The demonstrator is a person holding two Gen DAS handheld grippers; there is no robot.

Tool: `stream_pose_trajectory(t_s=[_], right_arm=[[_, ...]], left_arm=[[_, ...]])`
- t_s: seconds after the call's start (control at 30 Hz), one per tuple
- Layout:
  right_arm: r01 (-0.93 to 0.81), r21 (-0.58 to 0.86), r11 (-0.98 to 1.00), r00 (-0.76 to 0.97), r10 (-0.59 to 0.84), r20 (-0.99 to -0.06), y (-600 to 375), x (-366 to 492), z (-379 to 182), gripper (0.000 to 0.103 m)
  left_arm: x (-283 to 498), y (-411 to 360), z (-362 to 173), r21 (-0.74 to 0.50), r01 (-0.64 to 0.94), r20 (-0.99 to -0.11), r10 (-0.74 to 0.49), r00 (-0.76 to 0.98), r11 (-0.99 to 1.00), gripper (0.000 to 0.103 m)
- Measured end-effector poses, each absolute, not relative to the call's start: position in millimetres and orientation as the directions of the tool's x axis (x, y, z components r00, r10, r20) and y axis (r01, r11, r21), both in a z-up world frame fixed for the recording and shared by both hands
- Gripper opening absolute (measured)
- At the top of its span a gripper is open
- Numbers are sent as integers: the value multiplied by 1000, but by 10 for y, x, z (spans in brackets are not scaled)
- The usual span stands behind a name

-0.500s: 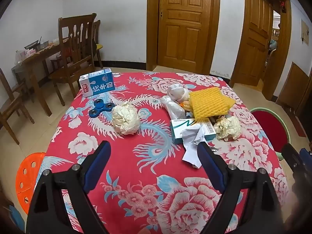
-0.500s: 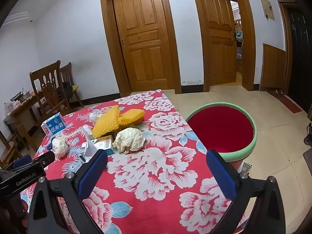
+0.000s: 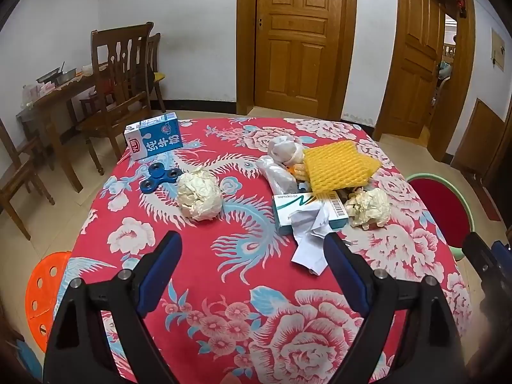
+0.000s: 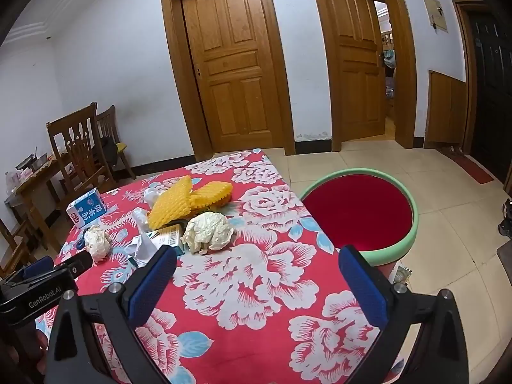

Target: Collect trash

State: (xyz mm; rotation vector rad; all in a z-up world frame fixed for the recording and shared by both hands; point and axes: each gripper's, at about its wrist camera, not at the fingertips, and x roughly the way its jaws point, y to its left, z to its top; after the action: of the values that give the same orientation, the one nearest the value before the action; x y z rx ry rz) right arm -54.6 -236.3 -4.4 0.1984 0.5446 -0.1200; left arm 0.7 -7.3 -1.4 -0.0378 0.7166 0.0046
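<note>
Trash lies on a table with a red floral cloth (image 3: pixel 256 288). One crumpled paper ball (image 3: pixel 199 196) lies left of centre, a second paper ball (image 3: pixel 368 207) at the right, also in the right wrist view (image 4: pixel 208 232). Between them are a teal-and-white box (image 3: pixel 307 212) with a white paper scrap (image 3: pixel 312 240), a clear plastic bag (image 3: pixel 278 176) and yellow foam netting (image 3: pixel 336 168). My left gripper (image 3: pixel 252 249) is open and empty above the near cloth. My right gripper (image 4: pixel 257 270) is open and empty over the table's right side.
A blue-and-white milk carton (image 3: pixel 155 139) and a blue fidget spinner (image 3: pixel 158 177) sit at the far left. A red basin with a green rim (image 4: pixel 360 212) stands right of the table. An orange stool (image 3: pixel 44 288) is at the left; wooden chairs (image 3: pixel 123 89) stand behind.
Both grippers have barely shifted; the views are nearly the same. No object has moved.
</note>
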Motion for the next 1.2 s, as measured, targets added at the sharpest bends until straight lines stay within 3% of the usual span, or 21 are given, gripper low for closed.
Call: stream_pose_trajectory(t_s=[1.2], right_arm=[[168, 158, 973, 847, -60, -529, -2382, -566, -60, 103]], left_arm=[[3, -73, -8, -36, -16, -656, -11, 755, 999, 90]])
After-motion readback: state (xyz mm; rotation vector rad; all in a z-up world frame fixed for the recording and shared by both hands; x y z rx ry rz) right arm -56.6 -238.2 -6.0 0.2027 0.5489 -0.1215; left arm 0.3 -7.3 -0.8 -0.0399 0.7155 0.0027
